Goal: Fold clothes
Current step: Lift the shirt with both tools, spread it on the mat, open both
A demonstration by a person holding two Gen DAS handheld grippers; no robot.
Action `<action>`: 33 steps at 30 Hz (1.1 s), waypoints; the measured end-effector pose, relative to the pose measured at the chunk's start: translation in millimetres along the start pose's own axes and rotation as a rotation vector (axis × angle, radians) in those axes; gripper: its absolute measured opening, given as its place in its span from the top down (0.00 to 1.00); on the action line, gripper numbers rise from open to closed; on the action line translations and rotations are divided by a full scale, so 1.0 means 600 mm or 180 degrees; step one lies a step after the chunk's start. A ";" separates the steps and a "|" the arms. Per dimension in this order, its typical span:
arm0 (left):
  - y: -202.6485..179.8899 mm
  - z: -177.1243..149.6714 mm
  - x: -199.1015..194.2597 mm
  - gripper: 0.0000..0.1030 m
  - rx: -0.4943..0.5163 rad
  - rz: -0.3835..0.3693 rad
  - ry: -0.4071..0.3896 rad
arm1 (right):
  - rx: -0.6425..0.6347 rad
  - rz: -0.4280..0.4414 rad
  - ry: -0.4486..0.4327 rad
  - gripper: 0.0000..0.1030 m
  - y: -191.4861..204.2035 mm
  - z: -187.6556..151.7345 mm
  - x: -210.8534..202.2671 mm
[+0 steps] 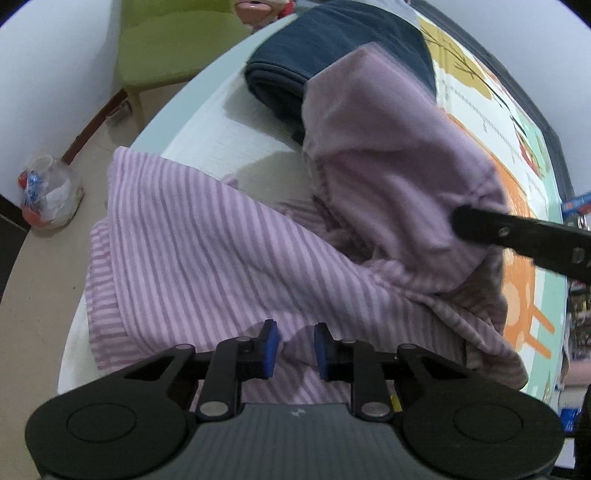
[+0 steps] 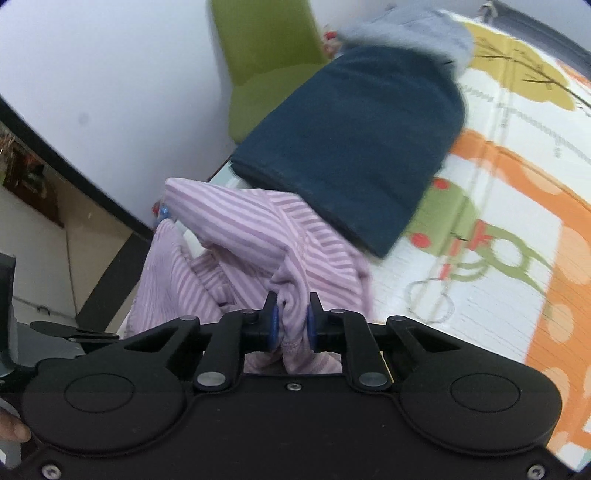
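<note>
A purple striped garment (image 1: 207, 236) lies spread over the near left of the table. Part of it is lifted and turned over, so its plain purple inner side (image 1: 388, 166) shows. My right gripper (image 2: 292, 325) is shut on a bunched piece of the striped garment (image 2: 236, 221); one of its black fingers (image 1: 517, 236) reaches in from the right in the left wrist view. My left gripper (image 1: 295, 345) sits low over the near edge of the cloth. Its blue pads stand apart, with fabric lying between them.
A folded navy garment (image 1: 332, 40) (image 2: 351, 140) lies farther back, with a grey garment (image 2: 413, 26) behind it. A patterned orange and green mat (image 2: 517, 221) covers the table's right side. A green chair (image 1: 166, 44) stands beyond the table, and a plastic bag (image 1: 48, 192) sits on the floor at left.
</note>
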State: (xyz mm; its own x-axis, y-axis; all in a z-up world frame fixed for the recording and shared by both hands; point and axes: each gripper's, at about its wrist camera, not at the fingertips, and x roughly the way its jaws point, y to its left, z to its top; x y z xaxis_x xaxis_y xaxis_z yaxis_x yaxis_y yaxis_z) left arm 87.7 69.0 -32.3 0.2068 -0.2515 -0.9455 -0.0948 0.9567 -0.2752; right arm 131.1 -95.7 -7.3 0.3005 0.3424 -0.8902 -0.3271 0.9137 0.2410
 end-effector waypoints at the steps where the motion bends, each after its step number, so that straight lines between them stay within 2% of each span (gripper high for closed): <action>1: -0.006 -0.001 0.001 0.77 0.0037 0.0009 0.0008 | 0.0045 -0.0032 -0.0031 0.86 -0.010 -0.005 -0.010; 5: -0.032 0.000 0.013 0.77 0.0165 -0.0014 0.0088 | 0.0247 -0.0179 -0.0136 0.87 -0.052 -0.028 -0.043; 8: -0.055 0.000 0.029 0.77 0.0233 -0.0272 0.0259 | 0.0432 -0.0347 -0.0182 0.87 -0.089 -0.048 -0.059; 11: -0.092 -0.002 0.047 0.77 0.0461 -0.0221 0.0330 | 0.0612 -0.0475 -0.0206 0.88 -0.125 -0.070 -0.075; 19: -0.181 -0.001 0.084 0.73 0.0915 -0.0274 0.0534 | 0.1081 -0.0858 -0.0250 0.91 -0.218 -0.135 -0.102; 26: -0.251 -0.003 0.108 0.73 0.1190 -0.0442 0.0696 | 0.1533 -0.1171 -0.0281 0.92 -0.310 -0.181 -0.125; 31: -0.283 -0.016 0.113 0.72 0.1399 -0.0519 0.0731 | 0.1762 -0.1520 -0.0306 0.92 -0.386 -0.200 -0.137; 33: -0.289 -0.004 0.120 0.71 0.1422 -0.0525 0.0736 | 0.1827 -0.1667 -0.0308 0.92 -0.414 -0.204 -0.140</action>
State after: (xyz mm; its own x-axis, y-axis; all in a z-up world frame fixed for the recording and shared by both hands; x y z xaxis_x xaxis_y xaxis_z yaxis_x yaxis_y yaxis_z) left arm 116.8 -115.4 -53.2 -0.0410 -0.3816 -0.9234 0.3555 0.8581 -0.3704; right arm 77.7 -378.3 -39.8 0.3731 -0.1713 -0.9119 0.3854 0.9226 -0.0156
